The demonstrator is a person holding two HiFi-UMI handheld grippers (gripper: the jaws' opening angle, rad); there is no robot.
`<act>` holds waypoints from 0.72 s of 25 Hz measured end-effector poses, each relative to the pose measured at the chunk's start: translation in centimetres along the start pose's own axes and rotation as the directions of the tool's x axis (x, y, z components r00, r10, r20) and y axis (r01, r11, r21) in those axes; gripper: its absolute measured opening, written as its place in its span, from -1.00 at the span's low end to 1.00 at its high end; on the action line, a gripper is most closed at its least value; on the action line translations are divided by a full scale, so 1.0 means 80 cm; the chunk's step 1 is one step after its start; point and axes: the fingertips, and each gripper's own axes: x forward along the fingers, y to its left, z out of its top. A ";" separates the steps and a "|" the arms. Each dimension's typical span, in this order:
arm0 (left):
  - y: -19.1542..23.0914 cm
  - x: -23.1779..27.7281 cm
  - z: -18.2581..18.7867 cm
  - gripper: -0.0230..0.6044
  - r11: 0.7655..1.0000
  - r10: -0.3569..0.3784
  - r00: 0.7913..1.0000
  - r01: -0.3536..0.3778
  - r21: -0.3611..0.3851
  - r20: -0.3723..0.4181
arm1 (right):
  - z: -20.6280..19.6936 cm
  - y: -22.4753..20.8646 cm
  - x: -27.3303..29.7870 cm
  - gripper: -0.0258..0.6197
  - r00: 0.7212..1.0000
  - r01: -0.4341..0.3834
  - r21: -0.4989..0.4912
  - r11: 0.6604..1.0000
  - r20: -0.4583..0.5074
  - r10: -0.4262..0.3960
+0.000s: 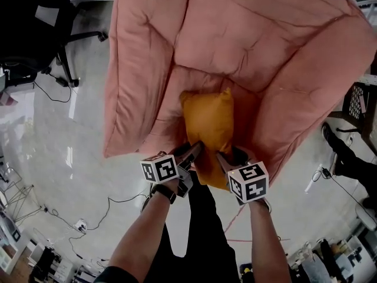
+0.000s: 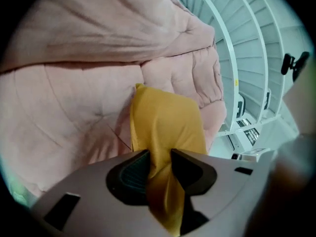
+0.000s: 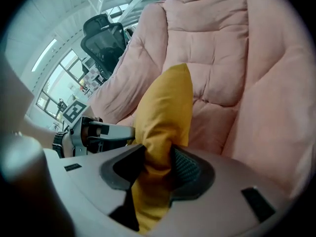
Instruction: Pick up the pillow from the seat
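Observation:
A mustard-yellow pillow point(image 1: 207, 121) stands on its edge on the seat of a big pink padded armchair point(image 1: 247, 34). My left gripper point(image 1: 193, 150) is shut on the pillow's near left corner. In the left gripper view the yellow cloth point(image 2: 165, 125) is bunched between the two pads of the left gripper point(image 2: 159, 164). My right gripper point(image 1: 227, 158) is shut on the near right corner. In the right gripper view the pillow point(image 3: 165, 105) is squeezed between the jaws of the right gripper point(image 3: 158, 164), and the left gripper point(image 3: 101, 132) shows beyond it.
The armchair's arms point(image 1: 132, 81) rise on both sides of the seat. A black office chair point(image 1: 35, 28) stands at the left on the shiny floor. Cables point(image 1: 112, 202) trail over the floor. A black crate point(image 1: 356, 102) and someone's shoe point(image 1: 337, 145) are at the right.

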 end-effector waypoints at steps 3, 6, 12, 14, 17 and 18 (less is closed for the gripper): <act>-0.019 -0.009 -0.005 -0.48 0.999 -0.007 1.000 0.009 0.043 -0.030 | -0.002 0.008 -0.018 -0.41 1.000 0.008 0.037 0.999 0.027 -0.009; -0.033 -0.019 -0.006 -0.48 0.997 -0.011 0.998 0.015 0.075 -0.060 | 0.000 0.018 -0.032 -0.41 0.999 0.017 0.047 0.999 0.047 -0.019; -0.076 -0.052 0.017 -0.48 0.987 -0.020 0.997 0.032 0.158 -0.074 | 0.028 0.049 -0.070 -0.41 0.990 0.040 0.045 0.998 0.133 -0.046; -0.096 -0.065 0.022 -0.48 0.981 -0.019 0.997 0.033 0.192 -0.075 | 0.036 0.060 -0.088 -0.41 0.985 0.043 0.053 0.998 0.164 -0.051; -0.132 -0.087 0.028 -0.48 0.968 -0.025 0.997 0.042 0.247 -0.072 | 0.048 0.077 -0.121 -0.40 0.973 0.049 0.062 0.997 0.224 -0.062; -0.146 -0.096 0.030 -0.48 0.963 -0.030 0.997 0.048 0.266 -0.072 | 0.051 0.084 -0.134 -0.40 0.968 0.051 0.066 0.996 0.244 -0.066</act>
